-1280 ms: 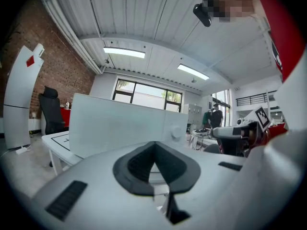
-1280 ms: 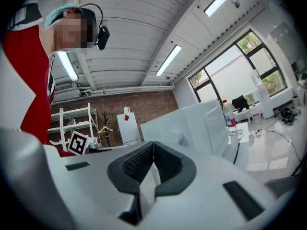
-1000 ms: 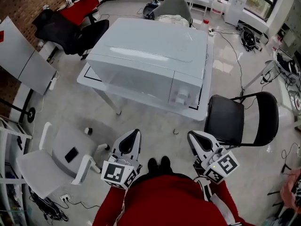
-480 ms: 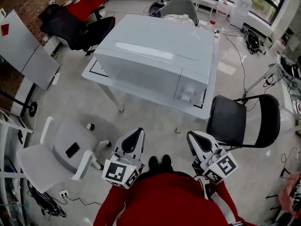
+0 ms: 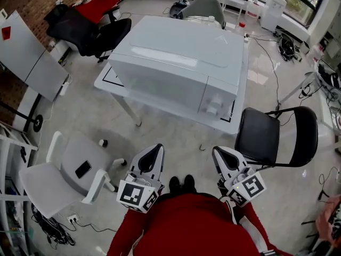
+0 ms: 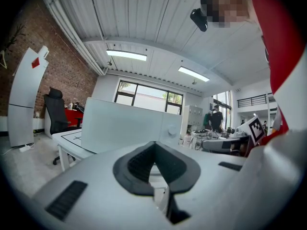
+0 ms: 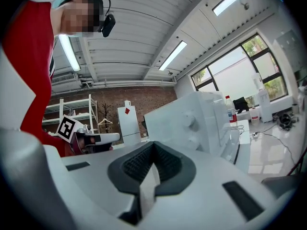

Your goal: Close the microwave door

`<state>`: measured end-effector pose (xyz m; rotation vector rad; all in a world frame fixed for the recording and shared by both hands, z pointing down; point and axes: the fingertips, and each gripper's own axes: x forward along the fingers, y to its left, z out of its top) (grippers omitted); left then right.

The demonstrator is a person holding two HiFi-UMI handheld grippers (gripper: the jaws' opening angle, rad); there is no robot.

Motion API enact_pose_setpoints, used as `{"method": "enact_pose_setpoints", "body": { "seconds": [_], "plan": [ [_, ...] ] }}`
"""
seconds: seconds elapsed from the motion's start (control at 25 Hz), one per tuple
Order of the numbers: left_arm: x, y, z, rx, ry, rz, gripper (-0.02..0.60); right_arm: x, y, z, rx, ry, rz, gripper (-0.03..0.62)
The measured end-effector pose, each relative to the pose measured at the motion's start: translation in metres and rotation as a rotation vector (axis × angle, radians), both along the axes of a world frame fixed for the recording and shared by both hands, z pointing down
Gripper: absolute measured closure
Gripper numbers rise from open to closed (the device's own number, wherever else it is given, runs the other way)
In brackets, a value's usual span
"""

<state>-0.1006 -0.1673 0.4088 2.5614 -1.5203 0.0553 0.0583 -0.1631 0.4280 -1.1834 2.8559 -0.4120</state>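
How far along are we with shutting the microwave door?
Done, it seems: the microwave door sits flush with the control panel. In hand: nothing; the left gripper and right gripper are shut, empty, near the body, short of the table. Left: apparently nothing.

The microwave (image 5: 176, 63) has a smooth white casing with a soft sheen, and the table (image 5: 104, 81) under it is smooth white. The floor (image 5: 176, 135) is polished, glossy grey. The folding chair (image 5: 261, 137) has a matt black padded seat on thin metal tubing. The left gripper (image 5: 155, 148) and right gripper (image 5: 217, 151) are matt grey plastic with black ribbed pads (image 6: 136, 164). The brick wall (image 5: 29, 1) looks rough.
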Motion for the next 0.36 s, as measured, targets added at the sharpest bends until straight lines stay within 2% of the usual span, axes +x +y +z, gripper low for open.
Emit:
{"method": "enact_pose_setpoints", "body": {
  "seconds": [0.36],
  "plan": [
    [0.0010,-0.0013,0.0006,0.003,0.000,0.006,0.575,0.0025,-0.0077,-0.0009,-0.006,-0.021,0.046,0.582]
  ]
}}
